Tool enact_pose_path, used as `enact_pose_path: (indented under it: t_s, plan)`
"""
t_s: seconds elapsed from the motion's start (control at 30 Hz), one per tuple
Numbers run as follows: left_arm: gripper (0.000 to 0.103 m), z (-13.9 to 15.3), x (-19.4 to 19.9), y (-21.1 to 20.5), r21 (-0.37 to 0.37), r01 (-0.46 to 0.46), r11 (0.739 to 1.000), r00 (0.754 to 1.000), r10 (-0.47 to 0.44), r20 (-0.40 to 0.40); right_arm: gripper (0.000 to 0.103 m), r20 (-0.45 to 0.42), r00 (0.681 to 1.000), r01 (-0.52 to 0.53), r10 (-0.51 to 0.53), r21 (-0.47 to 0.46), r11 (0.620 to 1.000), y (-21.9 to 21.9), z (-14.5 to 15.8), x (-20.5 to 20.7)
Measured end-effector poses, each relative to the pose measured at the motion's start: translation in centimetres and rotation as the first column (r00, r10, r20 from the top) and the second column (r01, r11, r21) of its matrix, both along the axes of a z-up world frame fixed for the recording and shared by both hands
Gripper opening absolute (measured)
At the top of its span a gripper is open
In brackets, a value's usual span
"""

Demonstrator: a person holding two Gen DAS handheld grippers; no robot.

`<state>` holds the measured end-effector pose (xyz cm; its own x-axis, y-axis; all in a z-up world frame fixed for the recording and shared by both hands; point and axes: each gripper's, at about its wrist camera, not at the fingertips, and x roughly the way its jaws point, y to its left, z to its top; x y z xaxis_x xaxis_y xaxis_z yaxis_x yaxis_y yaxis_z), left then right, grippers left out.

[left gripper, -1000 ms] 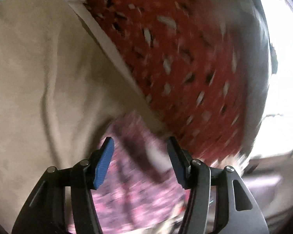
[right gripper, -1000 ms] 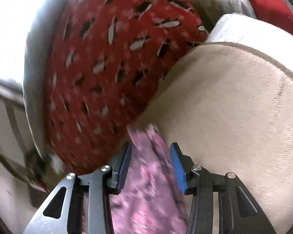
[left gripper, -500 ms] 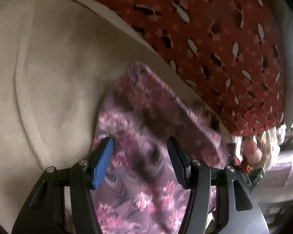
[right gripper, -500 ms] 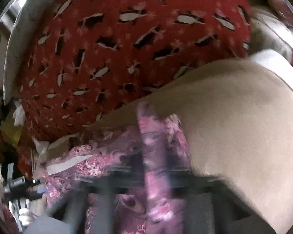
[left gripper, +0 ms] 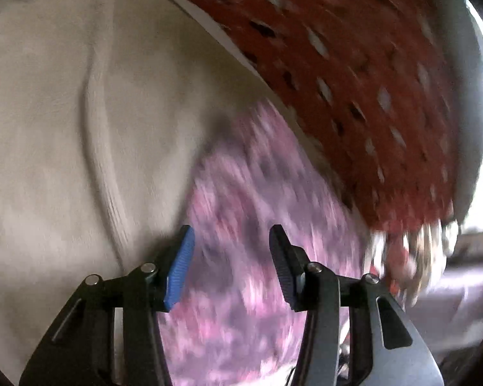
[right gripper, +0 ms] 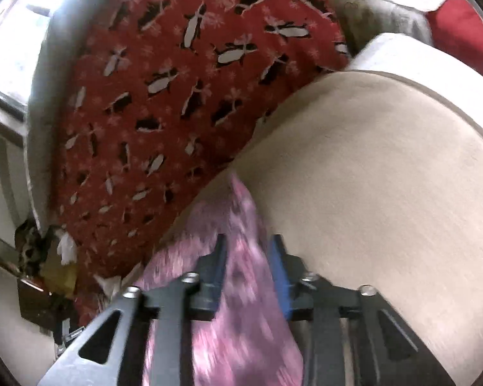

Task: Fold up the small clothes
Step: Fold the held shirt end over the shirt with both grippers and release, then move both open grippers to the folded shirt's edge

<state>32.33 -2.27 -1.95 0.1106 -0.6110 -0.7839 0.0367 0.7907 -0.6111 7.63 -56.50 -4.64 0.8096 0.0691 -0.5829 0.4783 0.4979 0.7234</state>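
Observation:
A small pink patterned cloth (left gripper: pixel 257 177) lies on a beige cushion (left gripper: pixel 64 128), blurred by motion. My left gripper (left gripper: pixel 231 234) hangs over it with its jaws closing. The cloth spreads wider than the gap, and the pads do not press on it. In the right wrist view a narrow fold of the same pink cloth (right gripper: pixel 243 206) runs forward between the fingers of my right gripper (right gripper: pixel 248 241), its tip resting on the cushion (right gripper: pixel 386 193). The right jaws are opening, and the fold nearly fills the gap between them.
A red fabric with a black-and-white penguin print (right gripper: pixel 177 80) covers the surface beside the cushion (left gripper: pixel 354 64). A bright window (right gripper: pixel 13 32) stands at the far side. Clutter and a white scrap (right gripper: pixel 66 247) lie low at the left.
The left gripper has dropped closer to the cloth and its jaws have narrowed. The right view swung and blurred half a second ago, then came back over the narrow fold.

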Motion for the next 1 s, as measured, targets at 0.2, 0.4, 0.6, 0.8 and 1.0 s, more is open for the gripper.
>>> enact_pose_path:
  t_s: [0.2, 0.4, 0.6, 0.8, 1.0]
  plan:
    - [0.047, -0.7, -6.0, -2.5, 0.156, 0.071, 0.985, 0.993, -0.085, 0.081, 0.002, 0.015, 0.997, -0.073, 0.072, 0.069, 0.995, 3.1, -1.2, -2.8]
    - [0.046, -0.2, -6.9, -2.8, 0.204, 0.049, 0.978, 0.992, -0.071, 0.106, 0.004, -0.123, 0.988, -0.096, 0.090, -0.048, 0.994, 3.9, -1.5, -3.3]
    - [0.048, 2.0, -10.6, -3.2, 0.246, 0.056, 0.968, 0.978, -0.103, 0.181, 0.012, -0.003, 0.998, -0.061, 0.061, -0.128, 0.990, 5.6, 2.1, -6.4]
    - [0.051, -1.1, -13.7, -5.1, 0.375, 0.042, 0.926, 0.971, -0.127, 0.202, 0.012, -0.136, 0.980, -0.167, 0.144, -0.172, 0.971, 8.5, -1.2, -7.3]
    - [0.061, -1.2, -13.9, -6.5, 0.415, 0.033, 0.909, 0.966, -0.135, 0.219, 0.018, -0.095, 0.984, -0.173, 0.152, -0.269, 0.948, 9.7, 2.2, -7.5]
